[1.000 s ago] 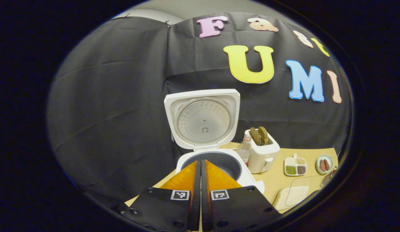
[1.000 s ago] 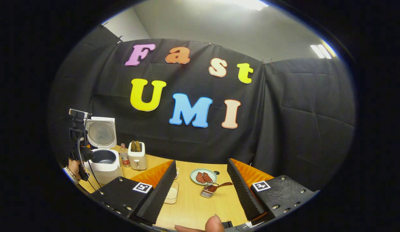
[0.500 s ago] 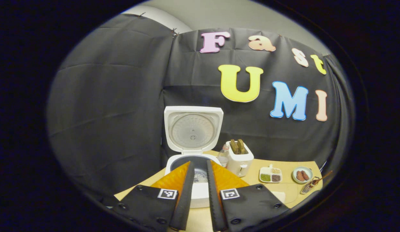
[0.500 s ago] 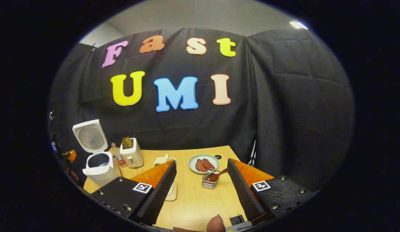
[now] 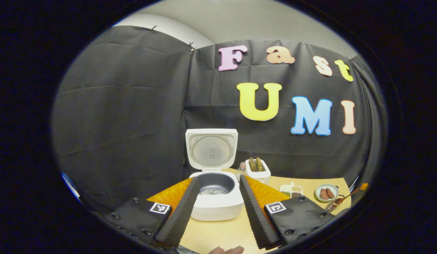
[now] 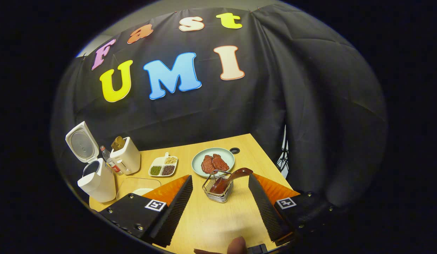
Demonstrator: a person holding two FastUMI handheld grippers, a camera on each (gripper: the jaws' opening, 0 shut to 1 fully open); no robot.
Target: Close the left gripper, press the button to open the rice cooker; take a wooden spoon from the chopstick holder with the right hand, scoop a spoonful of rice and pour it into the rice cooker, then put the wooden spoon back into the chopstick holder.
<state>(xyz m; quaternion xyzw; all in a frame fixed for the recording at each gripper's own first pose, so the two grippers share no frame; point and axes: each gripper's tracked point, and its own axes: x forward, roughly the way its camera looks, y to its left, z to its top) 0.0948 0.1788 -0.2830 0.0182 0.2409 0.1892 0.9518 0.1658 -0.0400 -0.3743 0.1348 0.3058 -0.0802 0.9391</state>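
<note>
Since a second ago the left gripper (image 5: 215, 208) is pulling back from the rice cooker (image 5: 217, 197) and its fingers, then pressed together, are now standing spread with nothing between them. In the left gripper view the rice cooker is sitting at the bench's (image 5: 218, 234) far left corner with its lid (image 5: 211, 151) standing upright and the dark inner pot showing a little pale rice at the bottom, so the button step is looking done. Toward the far right edge the wooden spoon (image 5: 349, 195) is leaning out of the chopstick holder (image 5: 332, 205)

In the right gripper view the right gripper (image 6: 220, 201) is now hanging nearer the holder, fingers released and gripping nothing. The wooden spoon (image 6: 229, 179) is resting tilted in the wire chopstick holder (image 6: 218, 192), just in front of a plate of meat (image 6: 213, 161) and between the open fingers, though farther off. A toaster (image 6: 126, 158), a divided dish of grains (image 6: 163, 167) and a small bottle (image 6: 108, 158) are standing along the far edge. Taking the spoon, scooping, pouring and returning it are all remaining, I judge

No brand or label is legible; the bottle's label is too small to read
</note>
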